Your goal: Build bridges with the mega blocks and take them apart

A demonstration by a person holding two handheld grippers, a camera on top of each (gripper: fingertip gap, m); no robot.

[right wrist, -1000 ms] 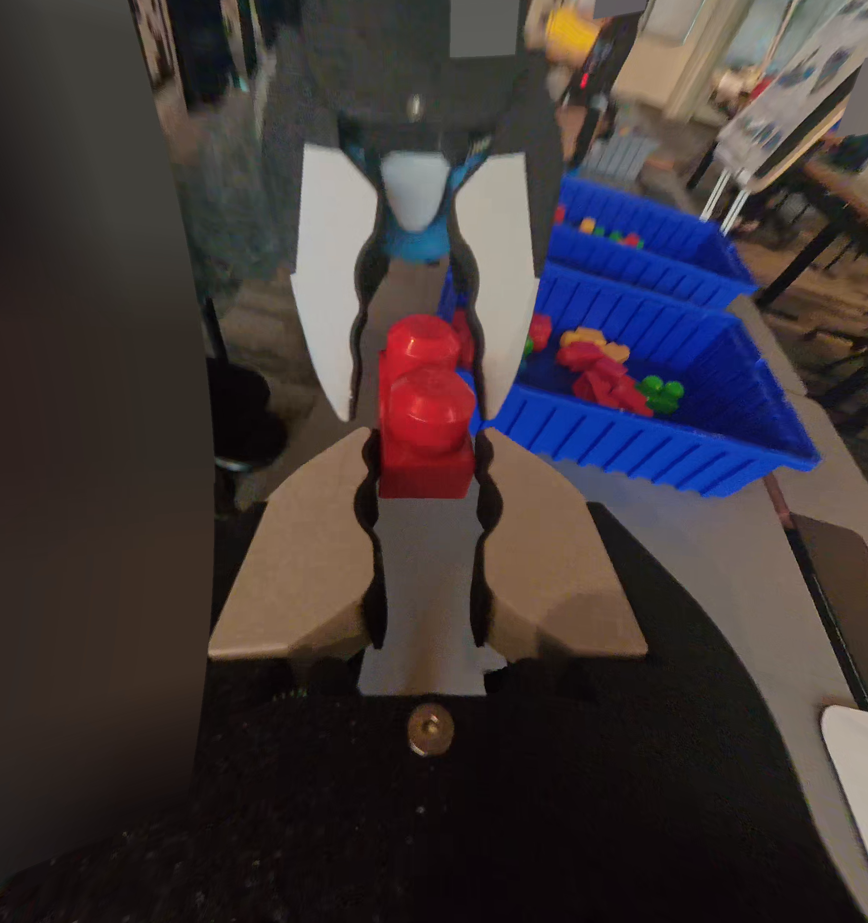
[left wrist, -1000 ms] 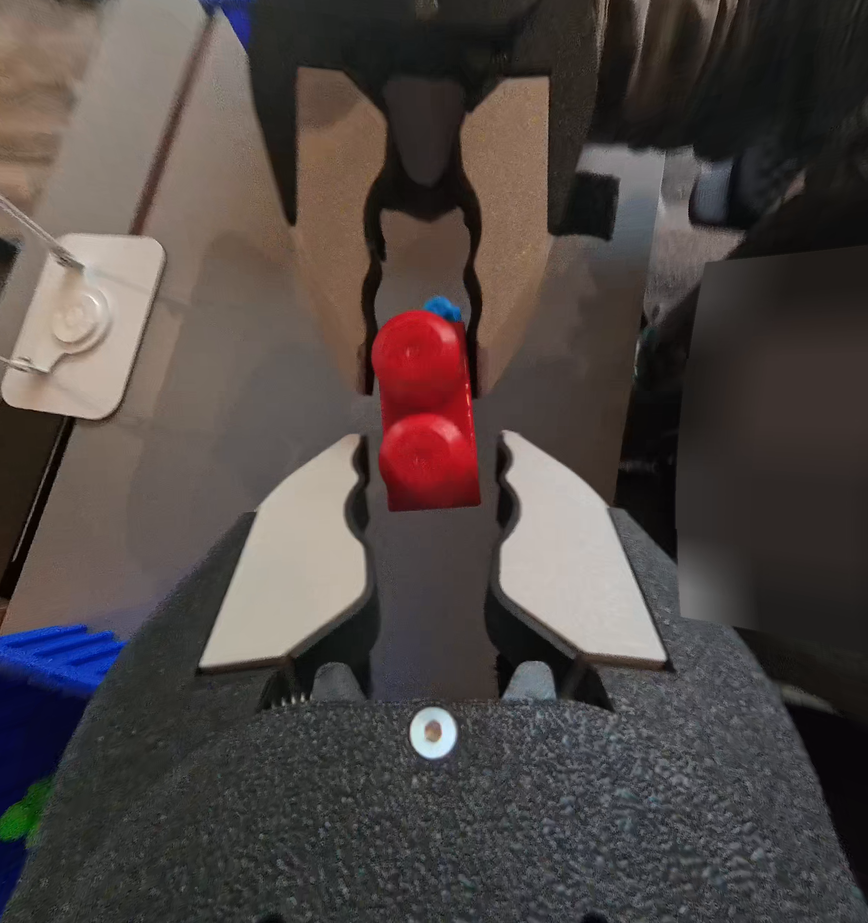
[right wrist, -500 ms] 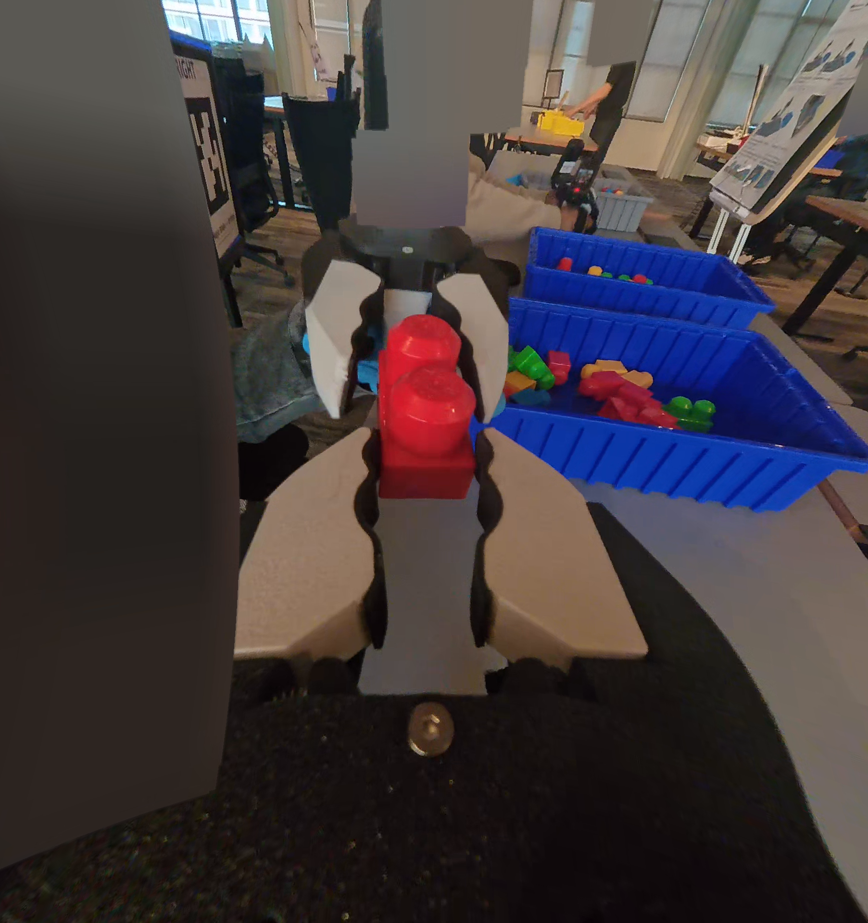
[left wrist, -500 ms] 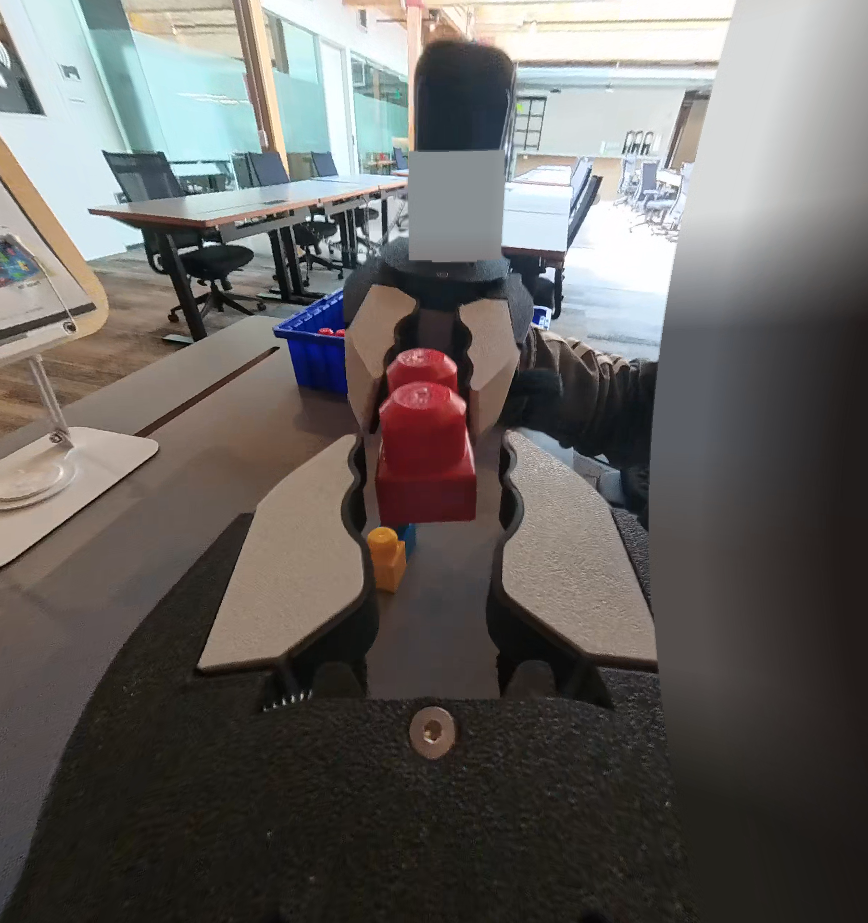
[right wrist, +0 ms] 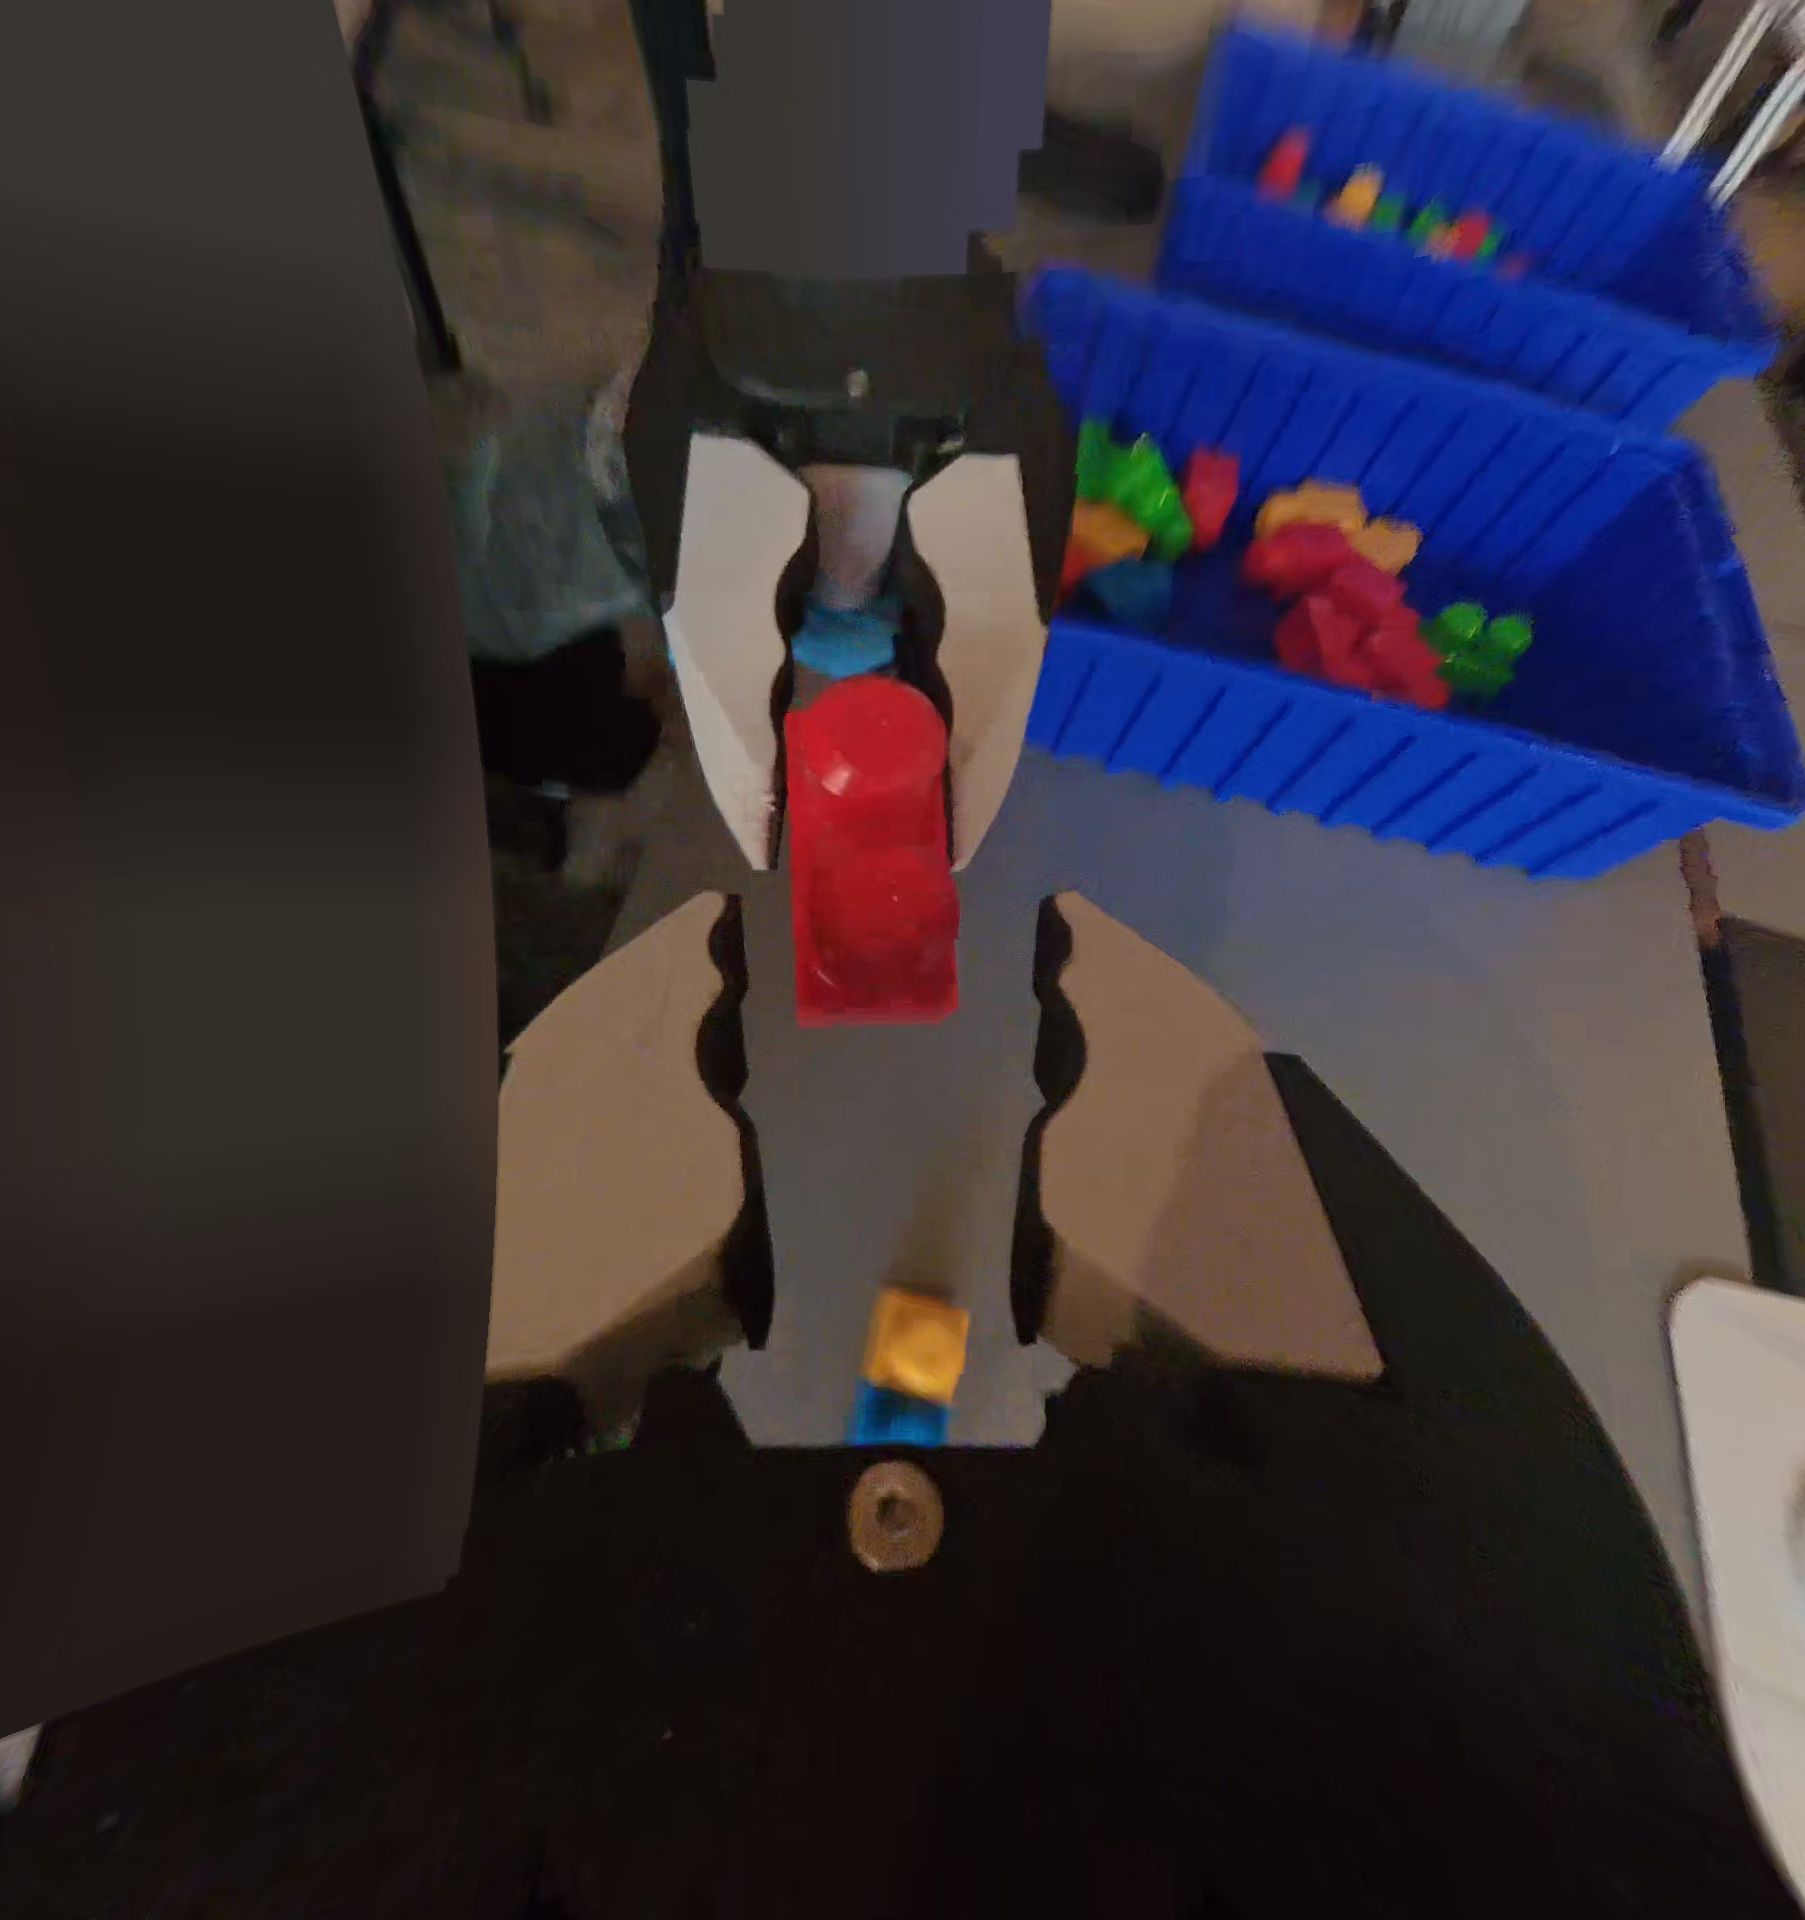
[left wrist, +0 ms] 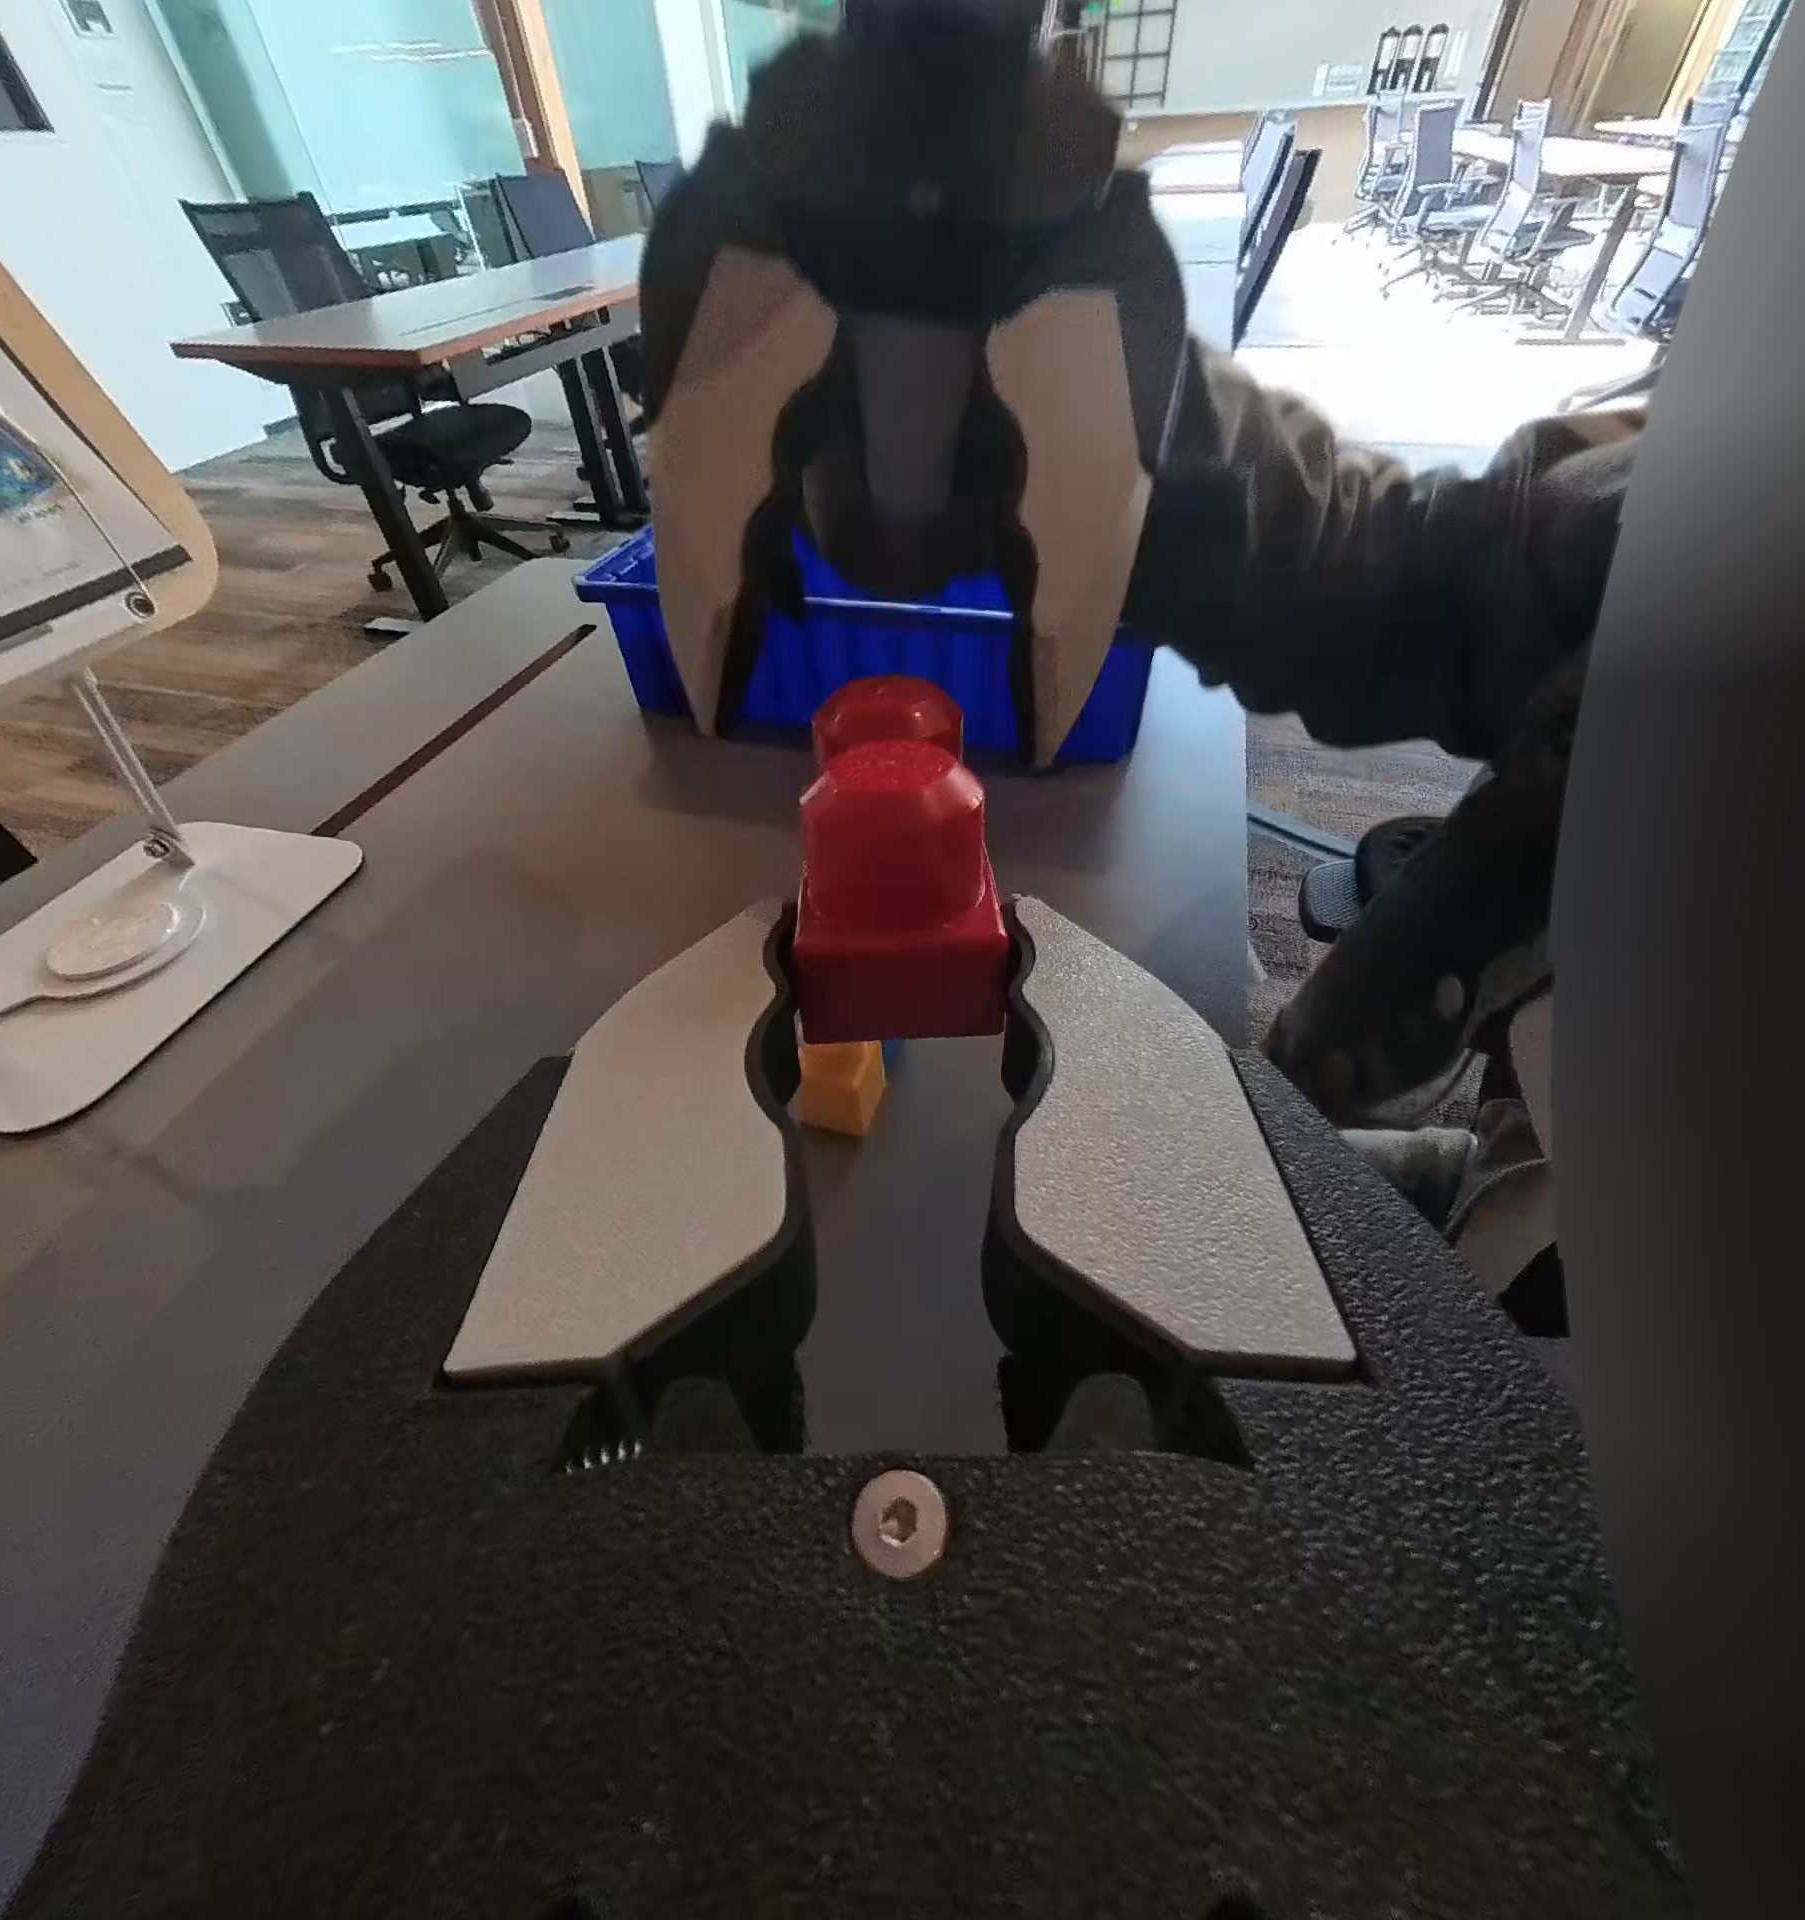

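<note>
A red two-stud block (left wrist: pixel 893 894) is held level above the table. My left gripper (left wrist: pixel 898 935) is shut on its near end. Under it, a small yellow block (left wrist: pixel 841 1081) stands on the table with a blue block behind it. My right gripper (right wrist: pixel 890 904) is open and empty, and its fingertips stand wide of the red block (right wrist: pixel 872 862). In the left wrist view the right gripper (left wrist: pixel 877 732) hangs open above the block's far stud. In the right wrist view the yellow block (right wrist: pixel 913 1345) and blue block (right wrist: pixel 898 1418) lie low between my fingers.
A blue bin (right wrist: pixel 1397 758) with several loose blocks sits on the table, with a second blue bin (right wrist: pixel 1449 301) behind it. One blue bin (left wrist: pixel 617 603) shows in the left wrist view. A white stand base (left wrist: pixel 150 935) sits at the left. A person's sleeve (left wrist: pixel 1345 582) reaches in from the right. My two grippers' fingertips are within a few centimetres of each other.
My right gripper has opened, let go of the red block and drawn back above it. My left gripper still holds the block over the yellow and blue blocks.
</note>
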